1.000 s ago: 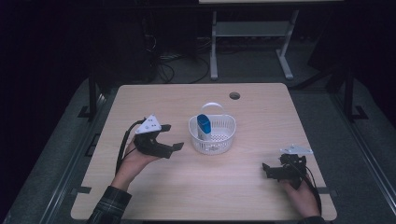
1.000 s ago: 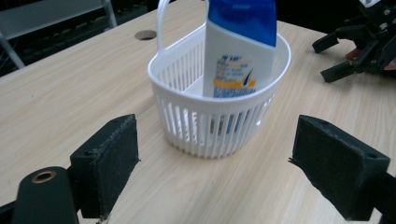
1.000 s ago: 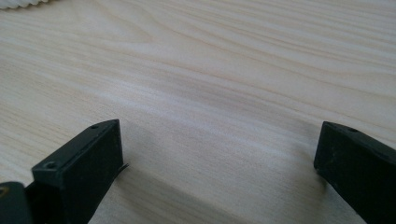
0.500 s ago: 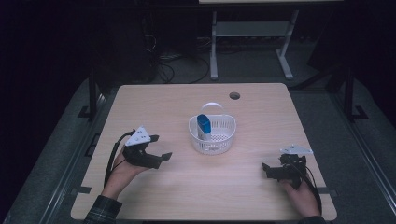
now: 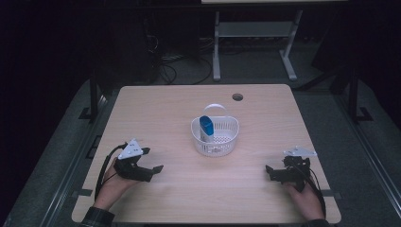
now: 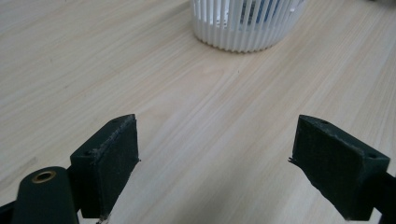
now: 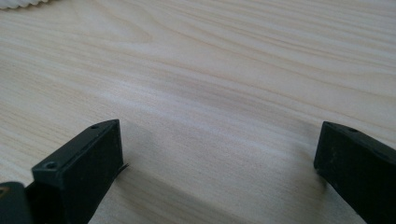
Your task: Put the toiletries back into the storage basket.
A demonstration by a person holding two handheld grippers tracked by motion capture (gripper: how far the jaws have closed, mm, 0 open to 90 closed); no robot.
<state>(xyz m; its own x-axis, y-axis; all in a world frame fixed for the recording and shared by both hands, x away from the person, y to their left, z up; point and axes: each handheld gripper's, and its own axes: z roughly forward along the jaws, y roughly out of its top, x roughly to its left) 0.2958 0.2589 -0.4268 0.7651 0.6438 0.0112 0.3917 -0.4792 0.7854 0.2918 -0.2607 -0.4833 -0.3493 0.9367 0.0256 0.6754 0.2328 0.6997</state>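
Now basket point(image 5: 215, 137) mid-table, between left gripper point(image 5: 150, 166) and right gripper point(image 5: 270, 172), well apart; both wide, empty.

We read this as a lab or recording room, not a home. The pale wood-grain worktop point(image 5: 165, 118) has a round cable hole point(image 5: 237, 97) near its far edge, as on office furniture. It stands on dark grey carpet point(image 5: 61, 156). Behind it we note loose black cables point(image 5: 177, 66) on the floor and the white metal legs of a second table point(image 5: 250, 35). The surroundings are unlit and black, with light falling on the worktop alone.
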